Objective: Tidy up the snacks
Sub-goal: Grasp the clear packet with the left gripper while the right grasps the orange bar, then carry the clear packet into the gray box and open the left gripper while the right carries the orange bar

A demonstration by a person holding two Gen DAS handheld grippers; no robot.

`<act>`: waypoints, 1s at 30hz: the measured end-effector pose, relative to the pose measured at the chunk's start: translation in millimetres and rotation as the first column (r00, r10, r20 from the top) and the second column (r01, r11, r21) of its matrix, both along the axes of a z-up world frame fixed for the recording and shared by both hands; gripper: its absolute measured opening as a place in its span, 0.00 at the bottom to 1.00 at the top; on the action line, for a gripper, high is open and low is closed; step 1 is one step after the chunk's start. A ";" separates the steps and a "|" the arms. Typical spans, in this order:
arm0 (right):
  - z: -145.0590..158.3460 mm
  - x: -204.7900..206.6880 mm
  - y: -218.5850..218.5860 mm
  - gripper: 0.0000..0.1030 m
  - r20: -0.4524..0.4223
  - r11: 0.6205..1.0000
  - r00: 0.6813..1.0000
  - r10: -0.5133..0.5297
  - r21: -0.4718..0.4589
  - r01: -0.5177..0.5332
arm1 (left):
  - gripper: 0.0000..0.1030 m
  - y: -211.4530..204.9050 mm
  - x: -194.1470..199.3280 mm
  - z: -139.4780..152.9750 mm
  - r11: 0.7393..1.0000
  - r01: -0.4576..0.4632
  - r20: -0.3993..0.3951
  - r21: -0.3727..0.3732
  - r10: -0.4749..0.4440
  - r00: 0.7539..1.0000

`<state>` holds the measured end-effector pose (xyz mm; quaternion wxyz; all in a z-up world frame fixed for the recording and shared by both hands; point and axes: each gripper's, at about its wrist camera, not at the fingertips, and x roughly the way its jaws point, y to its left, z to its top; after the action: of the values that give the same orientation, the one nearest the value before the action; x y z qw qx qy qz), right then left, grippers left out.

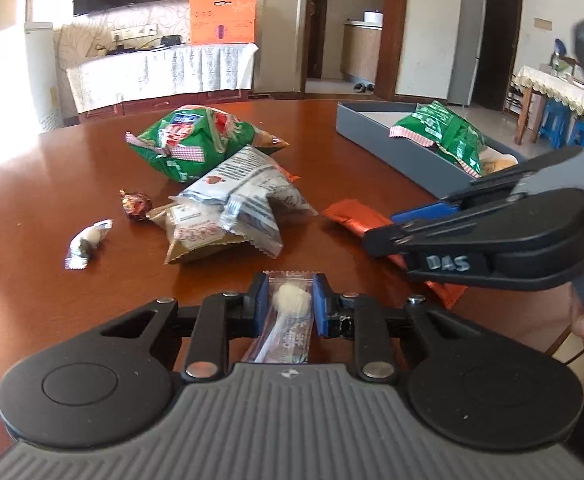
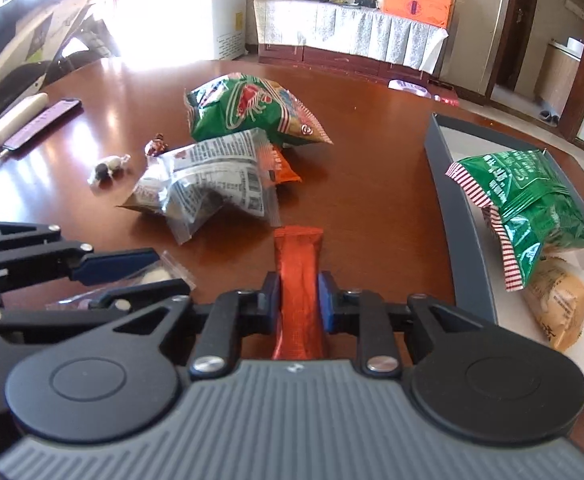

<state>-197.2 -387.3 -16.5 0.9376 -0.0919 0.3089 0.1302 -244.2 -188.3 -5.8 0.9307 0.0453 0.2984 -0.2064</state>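
Left hand-held gripper (image 1: 291, 306) pinched a clear-wrapped white candy (image 1: 292, 299) low over the desk (image 1: 52, 184); right hand-held gripper (image 2: 299, 300) clamped an orange snack bar (image 2: 297, 264). At two o'clock, the grey tray (image 2: 447, 208) held a green bag (image 2: 531, 204).

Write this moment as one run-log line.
left gripper: shut on clear candy packet | right gripper: shut on orange bar | tray: partly filled

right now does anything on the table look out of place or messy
Yes: most snacks still lie loose on the table, outside the grey tray. A green chip bag and a clear printed packet overlap in a heap, with two small candies strayed beside them.
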 end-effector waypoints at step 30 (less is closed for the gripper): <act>62.9 -35.6 -29.6 0.23 0.155 0.989 0.988 0.006 0.147 -0.029 | 0.26 -28.7 -11.9 57.6 0.999 -0.011 0.134 0.047 0.005 0.991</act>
<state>-232.8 -416.9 46.5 0.9618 -0.0341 0.2243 0.1534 -256.1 -217.0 51.7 0.9481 0.0798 0.2405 -0.1920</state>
